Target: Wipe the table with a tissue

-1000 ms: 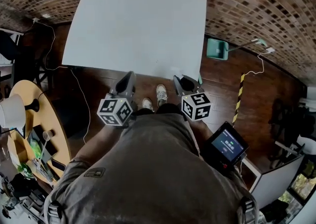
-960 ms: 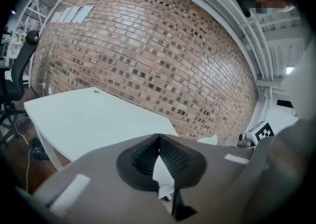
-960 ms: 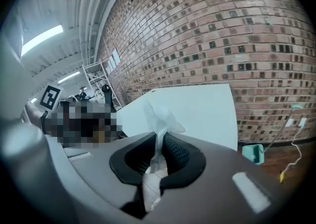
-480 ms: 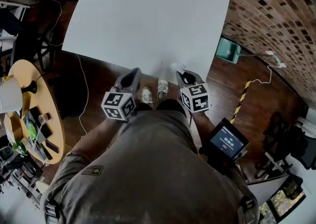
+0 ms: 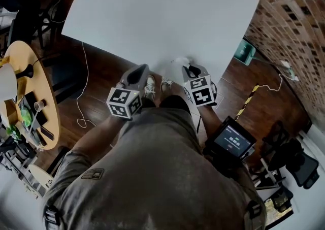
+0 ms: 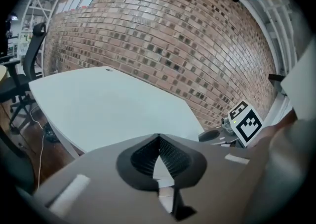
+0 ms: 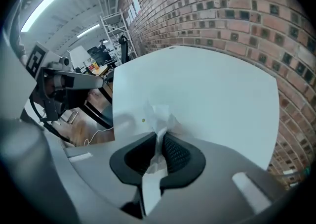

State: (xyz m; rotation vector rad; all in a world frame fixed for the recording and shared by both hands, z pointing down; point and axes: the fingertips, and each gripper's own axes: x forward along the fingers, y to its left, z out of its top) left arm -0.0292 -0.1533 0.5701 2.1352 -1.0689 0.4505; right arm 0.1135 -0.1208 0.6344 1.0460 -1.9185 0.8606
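Right gripper (image 7: 159,136) fingers pinching tissue (image 7: 157,112), left gripper (image 6: 158,141) fingers closed empty, table (image 5: 152,15) partly cropped

Wht tissue (image 7: 157,112), pale table (image 5: 162,15), red-brn brick wall (image 6: 163,35)

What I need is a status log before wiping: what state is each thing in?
Left tool: shut, nothing between its jaws.
Right tool: shut on the tissue.
Tissue: crumpled, pinched, sticking out over the table's near edge.
Table: white top bare, apart from one small speck near the tissue.
Screen: lit.
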